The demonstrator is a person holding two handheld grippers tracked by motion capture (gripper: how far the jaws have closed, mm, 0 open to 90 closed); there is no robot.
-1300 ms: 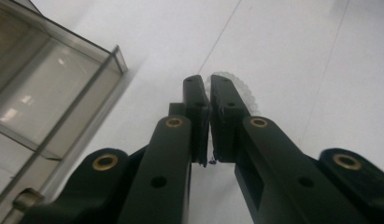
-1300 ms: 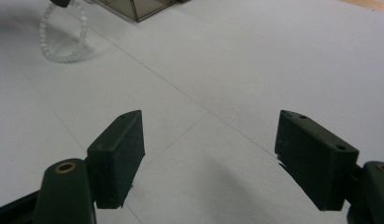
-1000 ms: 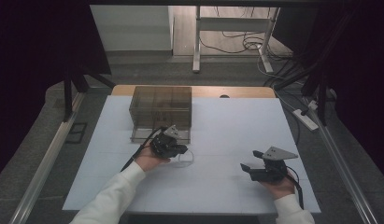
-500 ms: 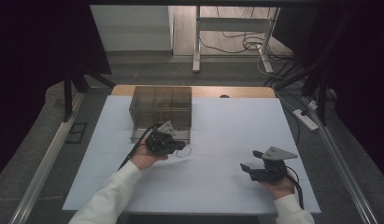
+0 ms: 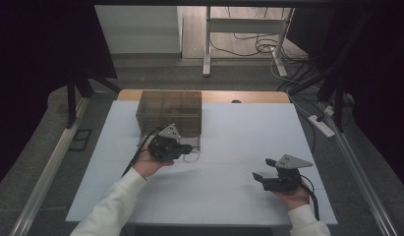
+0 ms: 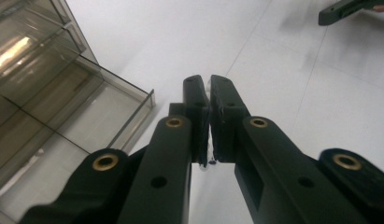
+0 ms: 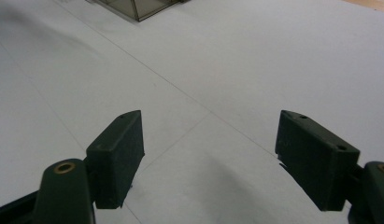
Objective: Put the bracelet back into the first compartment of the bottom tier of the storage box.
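Near the smoky box [image 5: 168, 111], the left gripper [image 5: 186, 148] jaws pinch a thin clear loop [image 5: 191, 157], seemingly light and floppy; right gripper [image 5: 259, 178] jaws apart.

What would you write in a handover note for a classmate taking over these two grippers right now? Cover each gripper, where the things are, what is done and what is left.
Left gripper: shut, pinching something thin and clear, too small to name; a pale loop lies on the table just beyond it in the high view.
Right gripper: open, nothing between the jaws, held over bare white table.
Smoky clear compartment box: at the table's far left, close beside the left gripper; its compartments look empty.
Done: the thin item looks gripped.
Left: probably carry it to a compartment and release; which one cannot be told.
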